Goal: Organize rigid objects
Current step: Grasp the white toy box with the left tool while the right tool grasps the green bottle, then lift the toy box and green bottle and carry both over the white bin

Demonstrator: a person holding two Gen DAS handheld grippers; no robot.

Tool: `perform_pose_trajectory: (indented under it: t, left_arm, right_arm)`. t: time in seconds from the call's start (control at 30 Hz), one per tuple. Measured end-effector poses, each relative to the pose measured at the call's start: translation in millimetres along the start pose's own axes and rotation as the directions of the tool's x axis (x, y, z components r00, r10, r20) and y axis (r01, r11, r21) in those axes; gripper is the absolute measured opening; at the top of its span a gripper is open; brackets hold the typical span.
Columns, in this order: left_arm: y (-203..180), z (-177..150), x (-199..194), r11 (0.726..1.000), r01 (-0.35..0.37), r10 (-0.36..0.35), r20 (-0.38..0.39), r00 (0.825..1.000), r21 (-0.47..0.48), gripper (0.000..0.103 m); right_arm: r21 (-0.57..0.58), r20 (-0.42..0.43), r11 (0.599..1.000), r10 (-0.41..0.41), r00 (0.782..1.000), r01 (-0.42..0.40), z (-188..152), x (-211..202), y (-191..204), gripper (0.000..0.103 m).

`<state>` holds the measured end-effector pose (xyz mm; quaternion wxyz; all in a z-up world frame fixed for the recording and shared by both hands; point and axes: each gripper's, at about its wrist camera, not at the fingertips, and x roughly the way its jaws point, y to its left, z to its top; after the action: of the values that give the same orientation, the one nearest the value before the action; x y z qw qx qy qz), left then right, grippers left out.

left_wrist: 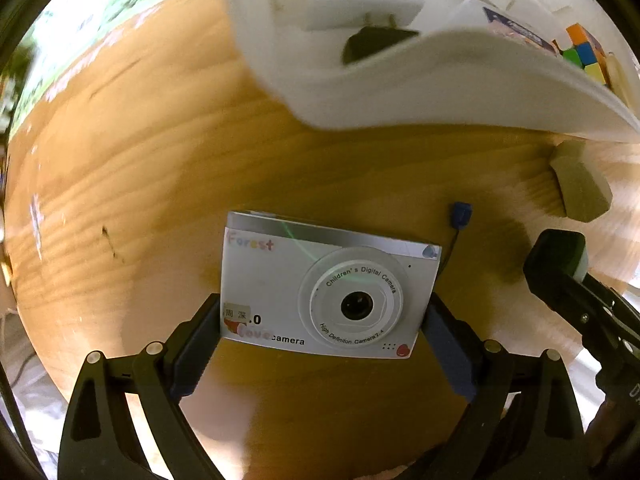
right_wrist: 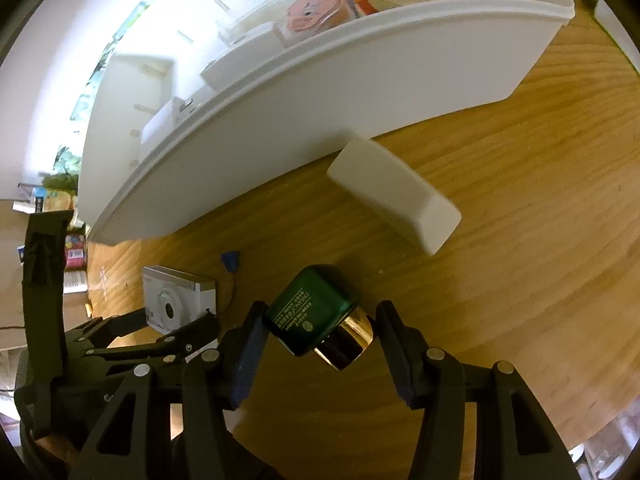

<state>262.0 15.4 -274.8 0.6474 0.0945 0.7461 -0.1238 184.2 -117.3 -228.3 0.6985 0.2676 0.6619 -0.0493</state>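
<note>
**Two grippers, two catches over the wooden table**

Gripping a white children's camera [left_wrist: 324, 296] by its short sides, the left gripper [left_wrist: 324, 320] has both blue pads pressed against the body, lens facing the wrist view. A thin cord with a blue tag [left_wrist: 460, 213] trails from its corner. The right gripper [right_wrist: 320, 332] brackets a green bottle with a gold cap [right_wrist: 316, 316]; its left pad touches the bottle, but whether the right pad touches the cap I cannot tell. A long white organizer tray [right_wrist: 280, 128] sits beyond, a small white box [right_wrist: 394, 196] just beside its wall on the wooden table [right_wrist: 520, 240].
</note>
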Motion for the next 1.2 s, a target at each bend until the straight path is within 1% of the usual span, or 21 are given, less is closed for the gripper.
perform_pose_trajectory:
  t: [0.13, 0.4, 0.53, 0.67, 0.73, 0.8, 0.9, 0.97, 1.03, 1.1, 1.13, 1.2]
  left_arm:
    - [7.9, -2.3, -4.3, 0.999, 0.013, -0.012, 0.009, 1.0, -0.04, 0.096]
    - [25.5, -22.7, -14.7, 0.989, 0.07, -0.065, 0.042, 0.997, -0.132, 0.095]
    - [28.6, -31.4, -23.2, 0.983, 0.082, -0.074, 0.055, 0.996, -0.167, 0.095]
    - [32.1, -36.0, -41.7, 0.975, 0.086, -0.069, 0.088, 0.994, -0.203, 0.095]
    - [31.2, -37.7, -54.4, 0.971, 0.09, -0.065, 0.116, 0.991, -0.22, 0.095]
    - [29.0, -35.4, -70.1, 0.967, 0.096, -0.061, 0.151, 0.987, -0.237, 0.094]
    - [25.3, -33.0, -88.6, 0.962, 0.122, -0.074, 0.193, 0.978, -0.246, 0.094]
    - [22.3, -36.2, -95.9, 0.962, 0.124, -0.069, 0.221, 0.973, -0.242, 0.094]
    - [16.8, -30.3, -108.3, 0.963, 0.117, -0.054, 0.251, 0.966, -0.241, 0.094]
    - [13.3, -22.4, -124.7, 0.961, 0.131, -0.057, 0.288, 0.956, -0.243, 0.094]
    - [4.8, -33.0, -122.3, 0.96, 0.135, -0.057, 0.301, 0.952, -0.244, 0.094]
    - [-3.3, -36.2, -129.8, 0.96, 0.139, -0.052, 0.336, 0.941, -0.242, 0.094]
  right_arm:
    - [-0.034, 0.009, 0.999, 0.002, 1.0, -0.002, -10.2, -4.6, 3.6, 0.055]
    - [-0.114, 0.032, 0.993, 0.015, 0.999, -0.011, -28.7, -20.5, 9.4, 0.055]
    - [-0.16, 0.059, 0.987, 0.032, 0.998, -0.022, -37.4, -33.6, 10.9, 0.055]
    - [-0.216, 0.097, 0.976, 0.061, 0.993, -0.038, -40.1, -53.3, 7.5, 0.055]
    - [-0.246, 0.113, 0.968, 0.084, 0.99, -0.054, -40.1, -64.3, 5.3, 0.055]
    - [-0.268, 0.124, 0.961, 0.104, 0.987, -0.068, -39.7, -76.4, 0.2, 0.055]
    - [-0.306, 0.149, 0.949, 0.128, 0.98, -0.077, -38.0, -91.7, -3.8, 0.055]
    - [-0.328, 0.171, 0.942, 0.138, 0.975, -0.076, -33.7, -103.0, -8.9, 0.055]
    - [-0.35, 0.195, 0.934, 0.145, 0.97, -0.07, -26.8, -112.7, -11.3, 0.055]
    - [-0.372, 0.211, 0.926, 0.151, 0.966, -0.064, -20.6, -120.8, -14.4, 0.055]
    - [-0.382, 0.22, 0.922, 0.155, 0.963, -0.061, -17.3, -124.2, -14.0, 0.055]
    - [-0.412, 0.243, 0.909, 0.166, 0.956, -0.053, -9.1, -134.1, -14.6, 0.055]
